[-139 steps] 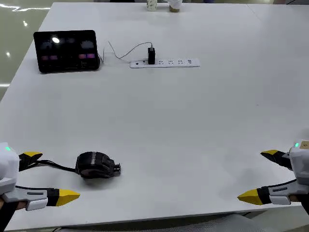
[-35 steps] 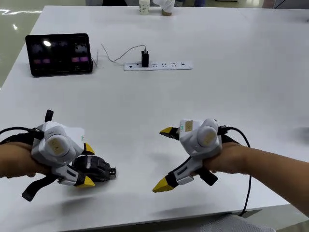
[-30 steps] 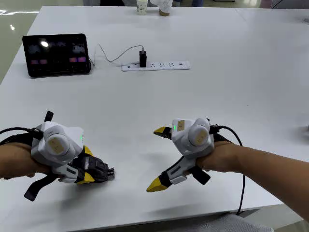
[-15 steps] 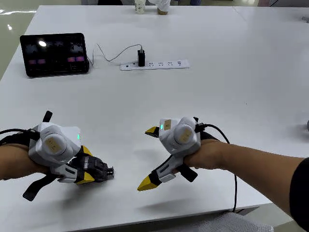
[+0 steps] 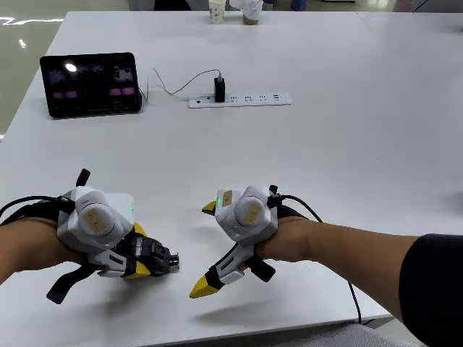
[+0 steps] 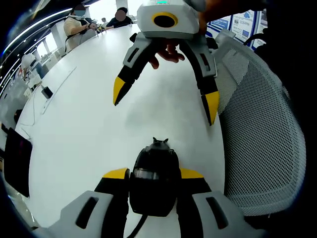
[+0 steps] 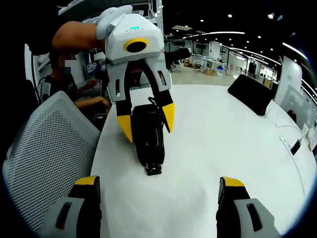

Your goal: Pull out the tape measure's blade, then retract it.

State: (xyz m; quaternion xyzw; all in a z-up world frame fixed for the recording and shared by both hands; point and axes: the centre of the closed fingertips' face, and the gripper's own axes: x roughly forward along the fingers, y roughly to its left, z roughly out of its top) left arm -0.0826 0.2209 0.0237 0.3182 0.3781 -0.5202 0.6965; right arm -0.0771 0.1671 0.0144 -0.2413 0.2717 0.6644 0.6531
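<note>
A black tape measure [image 5: 150, 254] rests on the white table [image 5: 333, 144] near its front left edge, with my left gripper [image 5: 137, 262] shut on its case. In the left gripper view the case [image 6: 154, 183] sits between the yellow tips, and the blade's end hook [image 6: 159, 143] points forward. My right gripper [image 5: 203, 249] stands open a short way to the right, facing the hook and apart from it. In the right gripper view the tape measure [image 7: 148, 134] is held upright by the left gripper [image 7: 146, 121], with its hook [image 7: 153, 169] just ahead of my open right gripper [image 7: 159, 182].
At the back left of the table a dark tablet [image 5: 92, 83] stands, with a white power strip [image 5: 242, 100] and plugged-in charger beside it. Cups [image 5: 217, 11] sit at the far edge. A grey mesh chair [image 6: 257, 124] is by the table's front edge.
My left gripper has shut on the tape measure since the earliest frame. Over the last second my right gripper has moved left toward the hook, still open.
</note>
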